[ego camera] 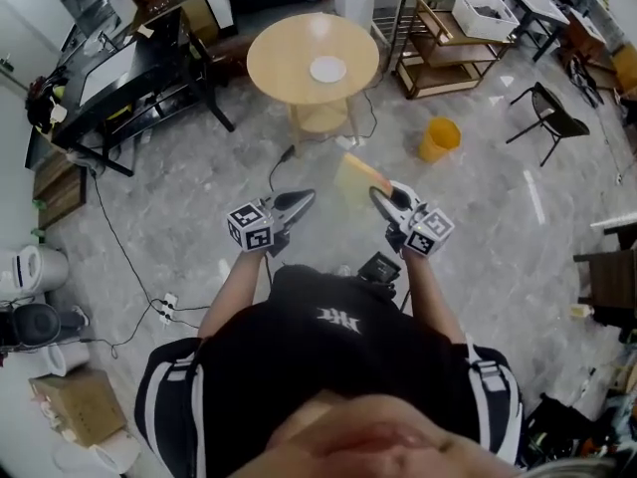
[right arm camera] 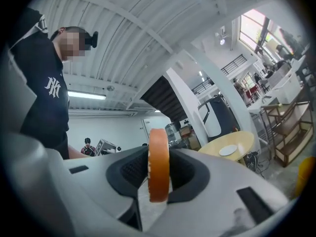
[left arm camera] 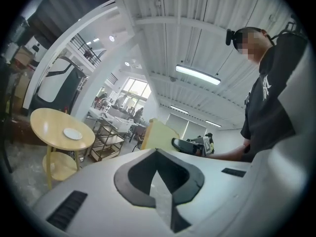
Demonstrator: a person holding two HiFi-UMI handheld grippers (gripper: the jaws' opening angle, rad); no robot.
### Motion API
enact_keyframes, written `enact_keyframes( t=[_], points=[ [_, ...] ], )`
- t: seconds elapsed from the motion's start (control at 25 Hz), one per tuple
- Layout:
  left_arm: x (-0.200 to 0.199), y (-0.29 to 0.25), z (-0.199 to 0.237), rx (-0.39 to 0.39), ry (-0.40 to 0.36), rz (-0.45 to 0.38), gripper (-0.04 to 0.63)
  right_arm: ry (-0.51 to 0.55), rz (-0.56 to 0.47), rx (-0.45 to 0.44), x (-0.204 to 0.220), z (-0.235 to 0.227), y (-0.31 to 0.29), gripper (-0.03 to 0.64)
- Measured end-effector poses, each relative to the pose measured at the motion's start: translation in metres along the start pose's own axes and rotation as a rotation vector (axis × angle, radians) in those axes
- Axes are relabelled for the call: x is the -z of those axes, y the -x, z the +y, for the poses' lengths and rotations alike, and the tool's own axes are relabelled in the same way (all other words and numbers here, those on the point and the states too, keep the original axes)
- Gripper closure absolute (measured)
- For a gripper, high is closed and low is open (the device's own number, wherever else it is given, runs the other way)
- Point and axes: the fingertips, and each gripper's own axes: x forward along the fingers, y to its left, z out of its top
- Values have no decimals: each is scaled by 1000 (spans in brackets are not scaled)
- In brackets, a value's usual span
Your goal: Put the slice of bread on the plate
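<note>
Two grippers reach out level in front of the person, and only one is loaded. The right gripper (ego camera: 381,199) has its jaws clamped on the slice of bread (ego camera: 359,178), pinching it near one edge so the slice stands upright and juts toward eleven o'clock from the tips. Holding it on edge probably keeps the soft crumb from folding.

In the right gripper view the slice shows edge-on: a thin slab with a rounded, orange-brown crust. In the head view its broad face is pale yellow and matte.

The left gripper (ego camera: 297,203) has its dark jaws closed tip to tip with nothing between them, idle at nine o'clock of the bread.

The plate (ego camera: 327,69), small, round, white and glossy, sits near the middle of the round wooden table (ego camera: 271,63) at twelve o'clock, well apart from the bread. The slice hangs in the air over the grey marbled floor (ego camera: 199,227), not yet delivered.
</note>
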Motion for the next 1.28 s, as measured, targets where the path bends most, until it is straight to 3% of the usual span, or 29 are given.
enact_keyframes(
  t=[0.28, 0.52, 0.72, 0.88, 1.08, 1.28],
  points=[
    [-7, 0, 101, -61, 61, -4, 594, -47, 48, 13, 6, -69, -60, 522],
    [-51, -35, 214, 11, 72, -16, 594, -43, 32, 73, -15, -152, -149, 523],
    [-122, -55, 285, 103, 22, -7, 594, -19, 60, 84, -50, -199, -238, 522],
    [-158, -60, 349, 91, 41, -26, 594, -3, 53, 124, -75, -232, -278, 522],
    [-190, -73, 385, 102, 37, -64, 594, -18, 79, 180, -80, -266, -293, 522],
    [-180, -96, 412, 84, 102, -55, 594, -66, 111, 176, -72, -299, -300, 522]
  ],
)
